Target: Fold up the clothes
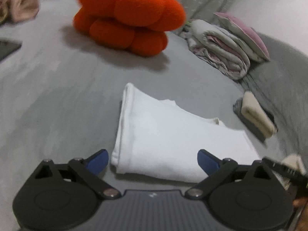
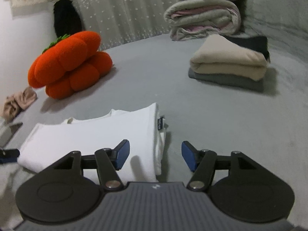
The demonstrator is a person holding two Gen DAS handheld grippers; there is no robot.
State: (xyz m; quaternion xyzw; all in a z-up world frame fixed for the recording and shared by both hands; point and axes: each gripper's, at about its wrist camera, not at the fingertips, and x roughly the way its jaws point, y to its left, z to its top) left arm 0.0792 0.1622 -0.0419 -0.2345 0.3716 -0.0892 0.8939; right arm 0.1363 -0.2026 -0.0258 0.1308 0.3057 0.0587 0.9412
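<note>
A folded white garment (image 1: pixel 169 134) lies flat on the grey bed sheet (image 1: pixel 57 100). My left gripper (image 1: pixel 153 162) hovers over the garment's near edge, open, its blue pads clear of the cloth. From the right wrist view the same white garment (image 2: pixel 100 134) shows a small dark label at its right edge. My right gripper (image 2: pixel 155 155) stands open above the garment's right edge, with nothing pressed between its blue pads. At the left border of that view a part of the other gripper shows.
An orange plush pumpkin (image 2: pixel 69 63) sits at the back left. A stack of folded beige and grey clothes (image 2: pixel 229 65) lies at the right, with a rolled quilt (image 2: pixel 204 19) behind it. A crumpled pinkish cloth (image 2: pixel 19 102) lies at the far left.
</note>
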